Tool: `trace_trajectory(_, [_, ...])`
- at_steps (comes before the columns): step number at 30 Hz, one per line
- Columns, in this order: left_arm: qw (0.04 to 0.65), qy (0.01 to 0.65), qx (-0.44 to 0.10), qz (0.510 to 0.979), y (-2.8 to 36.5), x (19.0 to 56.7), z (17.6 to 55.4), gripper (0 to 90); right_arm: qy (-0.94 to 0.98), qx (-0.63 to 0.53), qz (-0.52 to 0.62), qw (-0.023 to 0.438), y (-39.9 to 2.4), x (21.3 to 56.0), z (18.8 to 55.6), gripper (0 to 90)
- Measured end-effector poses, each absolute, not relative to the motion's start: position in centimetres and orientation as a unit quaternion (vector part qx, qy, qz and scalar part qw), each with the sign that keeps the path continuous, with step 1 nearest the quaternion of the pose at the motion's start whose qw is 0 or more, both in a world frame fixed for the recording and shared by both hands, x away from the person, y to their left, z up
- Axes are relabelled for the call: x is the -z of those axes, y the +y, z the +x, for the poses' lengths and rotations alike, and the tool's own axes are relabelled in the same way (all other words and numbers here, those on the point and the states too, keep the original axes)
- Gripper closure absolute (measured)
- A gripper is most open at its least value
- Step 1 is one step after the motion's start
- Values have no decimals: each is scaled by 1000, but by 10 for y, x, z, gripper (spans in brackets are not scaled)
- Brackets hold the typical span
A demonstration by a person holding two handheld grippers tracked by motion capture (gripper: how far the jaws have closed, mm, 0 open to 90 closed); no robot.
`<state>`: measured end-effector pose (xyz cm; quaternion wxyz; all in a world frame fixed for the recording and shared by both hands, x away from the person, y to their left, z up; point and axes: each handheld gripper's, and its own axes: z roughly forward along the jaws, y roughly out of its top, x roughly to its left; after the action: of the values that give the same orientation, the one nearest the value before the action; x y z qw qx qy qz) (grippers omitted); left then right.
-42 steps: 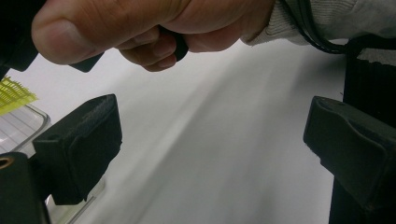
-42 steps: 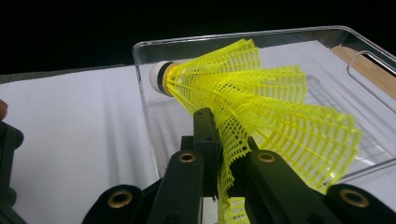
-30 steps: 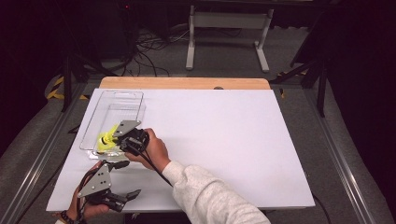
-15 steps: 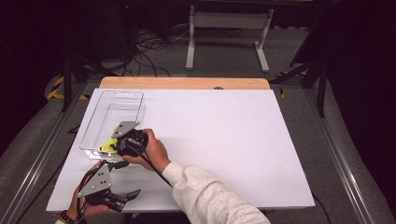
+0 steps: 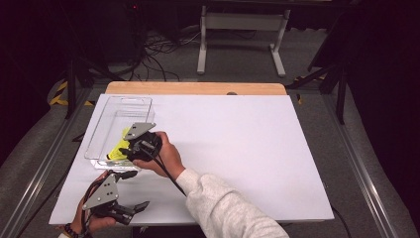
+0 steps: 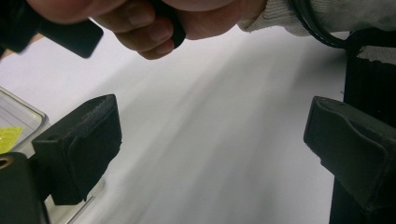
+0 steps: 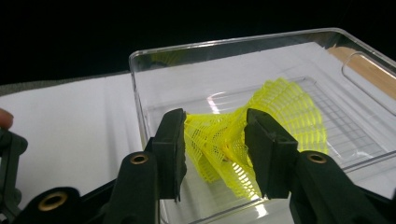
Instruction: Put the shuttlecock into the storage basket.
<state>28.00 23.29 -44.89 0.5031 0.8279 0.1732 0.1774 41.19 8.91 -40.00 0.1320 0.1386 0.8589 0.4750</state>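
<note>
right tongs (image 7: 215, 154): just opening, flanking crumpled yellow mesh (image 7: 261, 121) | clear ribbed plastic tray (image 7: 140, 93) | left tongs (image 6: 210, 154): wide

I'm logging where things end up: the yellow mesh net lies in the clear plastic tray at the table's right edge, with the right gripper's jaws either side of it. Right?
Not quite. The clear plastic tray sits at the table's left edge, as the high view shows. The rest holds: the yellow mesh net lies in it, with the right gripper's jaws, which have just been opening, either side of it.
</note>
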Motion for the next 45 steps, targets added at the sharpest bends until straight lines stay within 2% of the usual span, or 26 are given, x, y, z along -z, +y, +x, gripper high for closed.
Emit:
trace_trajectory(5, [503,174,-178,828,233,449,280,50,845,-491,154,145,82,394,414,516])
trace_trajectory(7, [503,175,-177,828,232,449,280,50,841,-496,159,144,79,391,416,545])
trace_trajectory(16, [501,173,-177,829,231,449,282,49,840,-494,164,152,64,389,417,567])
trace_trajectory(32, [496,175,-178,832,230,450,282,50,837,-495,157,174,41,383,410,521])
trace_trajectory(45, [495,174,-178,833,230,450,283,49,836,-490,159,189,32,380,408,404])
